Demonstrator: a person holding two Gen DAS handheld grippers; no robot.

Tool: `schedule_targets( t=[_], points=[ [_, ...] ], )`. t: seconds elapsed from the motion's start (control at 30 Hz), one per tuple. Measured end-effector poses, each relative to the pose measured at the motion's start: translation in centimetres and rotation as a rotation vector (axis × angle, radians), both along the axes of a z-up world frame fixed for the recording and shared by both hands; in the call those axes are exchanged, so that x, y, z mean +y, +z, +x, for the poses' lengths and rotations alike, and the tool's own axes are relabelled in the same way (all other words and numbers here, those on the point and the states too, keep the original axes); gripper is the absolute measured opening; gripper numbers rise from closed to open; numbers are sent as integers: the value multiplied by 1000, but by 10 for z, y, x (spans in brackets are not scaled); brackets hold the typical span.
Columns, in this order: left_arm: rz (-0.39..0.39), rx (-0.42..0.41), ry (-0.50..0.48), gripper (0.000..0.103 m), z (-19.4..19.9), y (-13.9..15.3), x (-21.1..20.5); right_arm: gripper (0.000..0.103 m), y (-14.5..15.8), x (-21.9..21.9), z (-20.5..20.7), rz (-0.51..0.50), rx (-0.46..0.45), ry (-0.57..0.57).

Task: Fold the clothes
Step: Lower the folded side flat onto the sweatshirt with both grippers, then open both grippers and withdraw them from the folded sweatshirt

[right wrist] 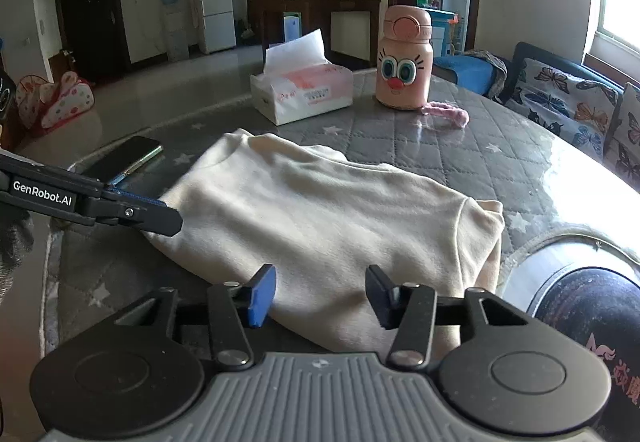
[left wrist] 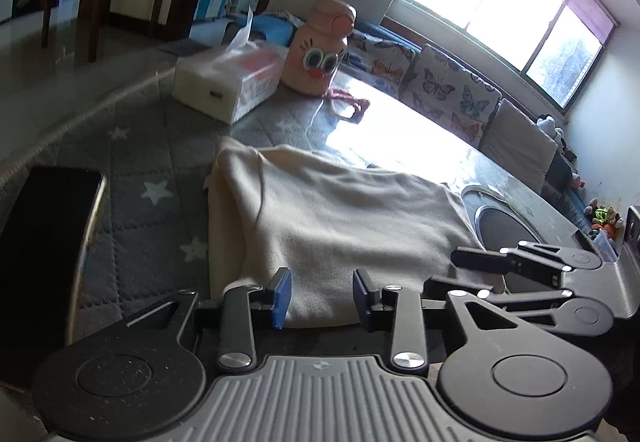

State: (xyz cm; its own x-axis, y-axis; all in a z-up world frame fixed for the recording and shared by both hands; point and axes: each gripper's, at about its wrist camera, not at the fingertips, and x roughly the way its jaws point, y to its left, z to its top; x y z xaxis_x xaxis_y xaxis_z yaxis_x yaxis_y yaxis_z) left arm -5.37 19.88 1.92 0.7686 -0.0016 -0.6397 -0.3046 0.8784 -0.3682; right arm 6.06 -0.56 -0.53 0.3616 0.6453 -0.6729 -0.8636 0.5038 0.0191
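Writing first: "GenRobot.AI" in white on the black arm of the left tongs (right wrist: 160,216), seen at left edge of the right wrist view. Tissue pack (right wrist: 302,92) has red print, too small to read. Pink flask (right wrist: 404,58) w/ cartoon eyes, lashes, red nose. Far right, a dark round thing (right wrist: 592,306) w/ pink characters, not legible.

Surface: bench (right wrist: 420,146) covered in grey quilted cloth w/ white stars, glossy sheet over it, strong window glare on right side. L to R on it: black phone (right wrist: 124,160) near left edge, tissue pack, flask, pink knitted strap (right wrist: 448,114) just beside the flask. Room behind: dark door, white fridge, water dispenser, dark wood cabinet; sofa w/ butterfly cushions (right wrist: 568,102) under window at right.

Cream garment (right wrist: 320,210) lies folded flat mid-bench, between phone and round inset at right, well short of tissue pack.

Left tongs (left wrist: 322,296): spread, blue pads apart, near edge of garment in the gap but pads not pressing it. Right tongs (right wrist: 320,294): spread wider, near hem between the fingers, nothing pinched. Left tongs sit at garment's left edge, right tongs (left wrist: 476,270) at its right corner.
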Motion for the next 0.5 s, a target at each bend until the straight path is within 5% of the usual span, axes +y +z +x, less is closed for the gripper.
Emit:
schedule_targets(
  t=[0.27,0.43,0.5],
  points=[
    [-3,19,23,39,-6,-2,0,61,-3,-4,-6,-4,3,-6],
    [49,25,28,49,-10,2,-8,62,-4,-12,-7,-2,12,-19],
    [77,30,31,56,-12,4,-12,71,-4,-14,-9,2,15,-25]
  ],
)
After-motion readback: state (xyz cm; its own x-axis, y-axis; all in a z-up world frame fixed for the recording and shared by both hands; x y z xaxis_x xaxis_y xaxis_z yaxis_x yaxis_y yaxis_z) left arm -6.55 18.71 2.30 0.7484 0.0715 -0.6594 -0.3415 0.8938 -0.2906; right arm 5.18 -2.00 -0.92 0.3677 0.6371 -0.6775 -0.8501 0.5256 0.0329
